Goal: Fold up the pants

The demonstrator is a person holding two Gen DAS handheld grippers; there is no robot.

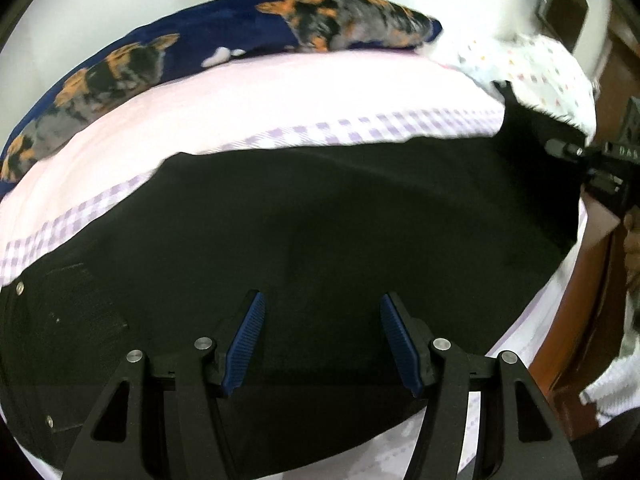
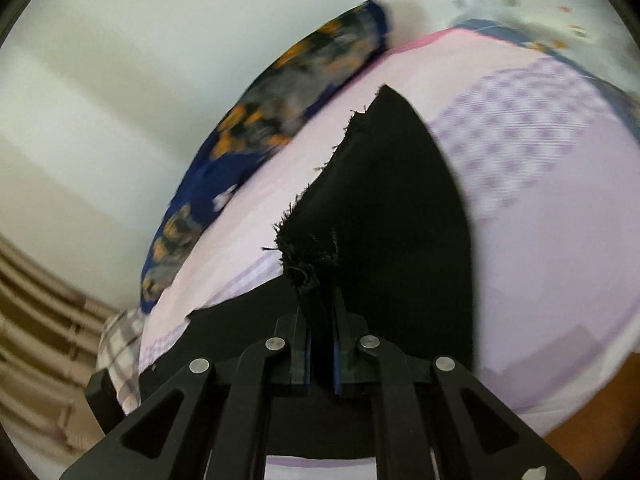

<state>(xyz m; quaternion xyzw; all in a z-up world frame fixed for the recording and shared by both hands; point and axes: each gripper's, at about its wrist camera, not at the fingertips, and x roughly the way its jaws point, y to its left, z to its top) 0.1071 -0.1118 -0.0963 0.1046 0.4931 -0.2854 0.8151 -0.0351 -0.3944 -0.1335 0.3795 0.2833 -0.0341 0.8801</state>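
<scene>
Black pants (image 1: 320,216) spread across the bed (image 1: 280,92). Right gripper (image 2: 322,344) clamped on the frayed leg hem (image 2: 308,264), lifted. Left gripper (image 1: 322,344) wide open, empty, hovering low over the fabric. Long axis running left to right.

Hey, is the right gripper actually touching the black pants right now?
Touching. The right wrist view shows the right gripper shut on a frayed edge of the black pants.

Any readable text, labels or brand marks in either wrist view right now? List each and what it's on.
"DA": white letters, cut off by the frame edge, on the right gripper body in the left wrist view; the rest is unreadable.
Black pants, bedsheet, blanket: no text.
</scene>
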